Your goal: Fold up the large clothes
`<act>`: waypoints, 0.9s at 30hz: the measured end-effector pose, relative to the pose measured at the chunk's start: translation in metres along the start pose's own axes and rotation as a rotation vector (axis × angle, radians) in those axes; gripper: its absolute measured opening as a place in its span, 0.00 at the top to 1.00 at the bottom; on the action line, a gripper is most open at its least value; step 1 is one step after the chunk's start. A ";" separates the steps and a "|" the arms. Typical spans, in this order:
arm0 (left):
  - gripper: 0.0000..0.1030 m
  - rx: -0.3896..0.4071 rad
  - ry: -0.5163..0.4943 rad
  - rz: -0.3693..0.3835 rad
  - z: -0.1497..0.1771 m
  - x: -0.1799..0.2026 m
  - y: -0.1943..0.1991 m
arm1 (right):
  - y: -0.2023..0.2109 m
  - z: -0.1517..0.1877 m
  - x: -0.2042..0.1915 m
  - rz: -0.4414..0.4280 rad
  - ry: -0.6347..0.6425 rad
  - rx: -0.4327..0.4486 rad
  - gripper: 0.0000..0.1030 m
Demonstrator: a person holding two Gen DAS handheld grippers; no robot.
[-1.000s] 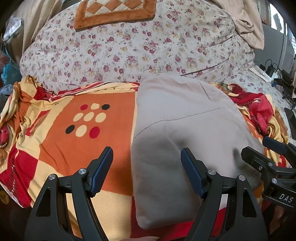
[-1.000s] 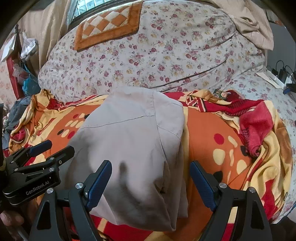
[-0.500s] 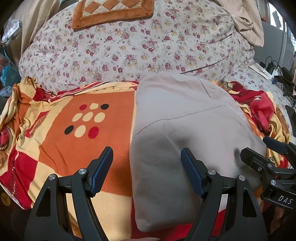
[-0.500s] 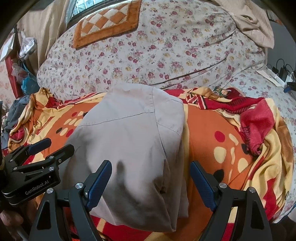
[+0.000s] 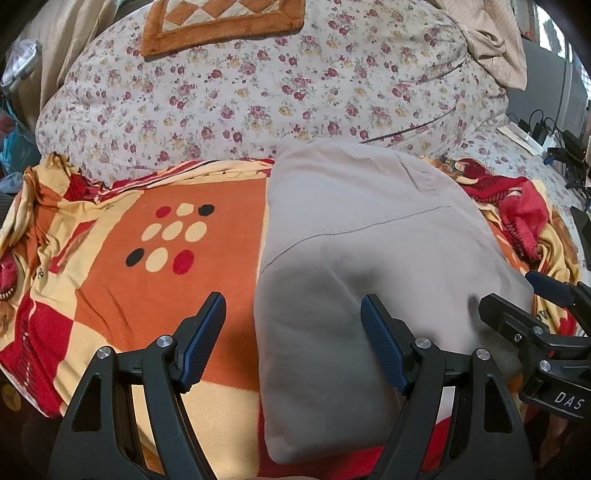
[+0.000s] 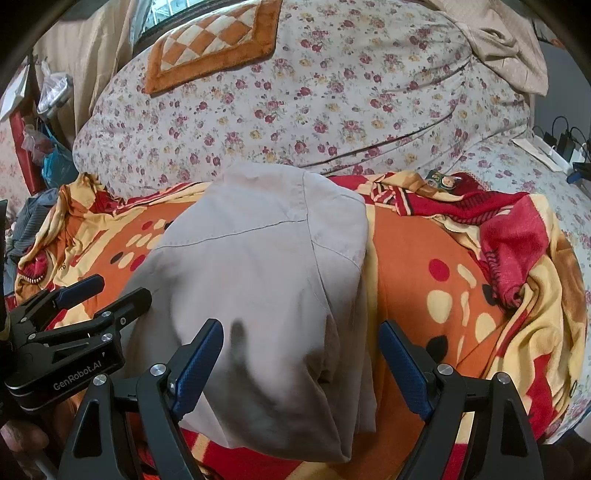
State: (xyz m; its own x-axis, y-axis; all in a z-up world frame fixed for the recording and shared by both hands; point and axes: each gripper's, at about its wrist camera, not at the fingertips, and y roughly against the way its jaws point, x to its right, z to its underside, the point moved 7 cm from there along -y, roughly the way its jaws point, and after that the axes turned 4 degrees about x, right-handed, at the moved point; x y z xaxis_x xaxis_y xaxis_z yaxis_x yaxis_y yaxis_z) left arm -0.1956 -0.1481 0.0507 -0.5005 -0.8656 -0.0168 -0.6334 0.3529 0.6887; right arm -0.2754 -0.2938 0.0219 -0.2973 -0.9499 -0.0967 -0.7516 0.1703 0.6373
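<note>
A beige-grey garment (image 5: 369, 258) lies folded into a long stack on the orange, red and yellow blanket (image 5: 129, 277). In the right wrist view the same garment (image 6: 258, 277) fills the middle, a seam crossing its upper half. My left gripper (image 5: 293, 328) hovers open over the garment's left edge, nothing between its blue pads. My right gripper (image 6: 301, 354) hovers open over the garment's near right part, also holding nothing. Each gripper shows in the other's view: the right gripper (image 5: 517, 299) at the right edge, the left gripper (image 6: 114, 291) at the left.
A big floral bedding roll (image 5: 258, 92) rises behind the blanket, with an orange checked mat (image 5: 221, 18) on top. Bunched red blanket folds (image 6: 513, 236) lie right of the garment. Cables and chargers (image 5: 554, 136) sit far right, bags and clutter (image 6: 48, 147) far left.
</note>
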 end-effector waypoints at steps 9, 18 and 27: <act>0.26 0.000 -0.005 0.000 0.000 0.000 -0.001 | -0.001 0.000 0.000 0.001 0.004 -0.002 0.18; 0.26 -0.004 -0.002 0.002 0.001 -0.001 -0.002 | -0.003 0.001 0.001 0.000 0.000 -0.007 0.18; 0.26 0.002 -0.010 0.009 0.000 0.000 -0.003 | -0.003 0.000 -0.001 0.002 0.002 -0.004 0.18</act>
State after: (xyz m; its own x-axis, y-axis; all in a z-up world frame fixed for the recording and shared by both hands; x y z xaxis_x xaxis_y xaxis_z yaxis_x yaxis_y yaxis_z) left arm -0.1935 -0.1494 0.0484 -0.5121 -0.8588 -0.0172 -0.6299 0.3618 0.6872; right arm -0.2731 -0.2936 0.0199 -0.2974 -0.9501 -0.0941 -0.7484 0.1708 0.6409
